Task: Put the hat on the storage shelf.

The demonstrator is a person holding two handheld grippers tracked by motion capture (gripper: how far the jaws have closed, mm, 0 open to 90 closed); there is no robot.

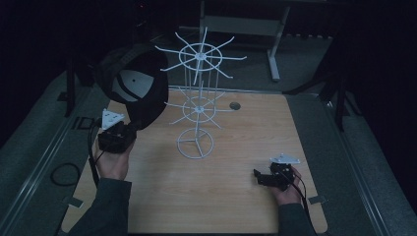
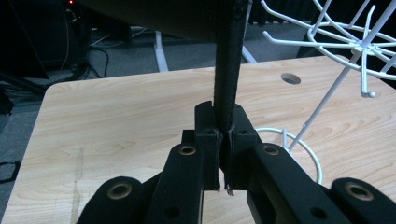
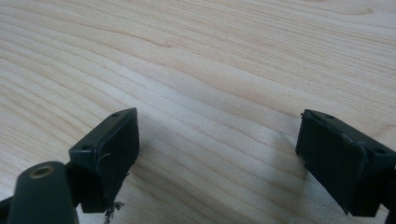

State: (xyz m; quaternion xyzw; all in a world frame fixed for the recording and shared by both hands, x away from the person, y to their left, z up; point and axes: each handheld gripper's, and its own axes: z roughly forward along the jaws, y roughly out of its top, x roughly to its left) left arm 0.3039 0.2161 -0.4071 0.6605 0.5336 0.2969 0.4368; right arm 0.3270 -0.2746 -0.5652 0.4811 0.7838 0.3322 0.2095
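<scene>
Already the black cap (image 1: 132, 83) is off the wooden surface (image 1: 231, 196) and up in the air, held by the left gripper (image 1: 132, 129) at the left side of the white wire rack (image 1: 199, 98). In the left gripper view the fingers (image 2: 208, 140) are pressed together on a thin dark edge of the cap (image 2: 229, 60), probably the brim, which rises straight up from between them. From above, the cap hangs with its pale inner lining turned toward the camera, its crown level with the rack's upper ring of hooks (image 1: 200, 56) and just beside the nearest prongs, though whether it touches one I cannot tell. So the pick-up looks finished, and what appears to be left is the hanging itself: bringing the cap across onto one of the hooks, settling it so it stays, and then letting go. The right gripper (image 1: 256, 173) takes no part yet; it rests low near the front right of the surface, well apart from the rack, and its own view shows its fingers (image 3: 109, 154) spread wide over bare wood with nothing between them. The rack stands upright on its round base (image 1: 195, 143) near the middle.
</scene>
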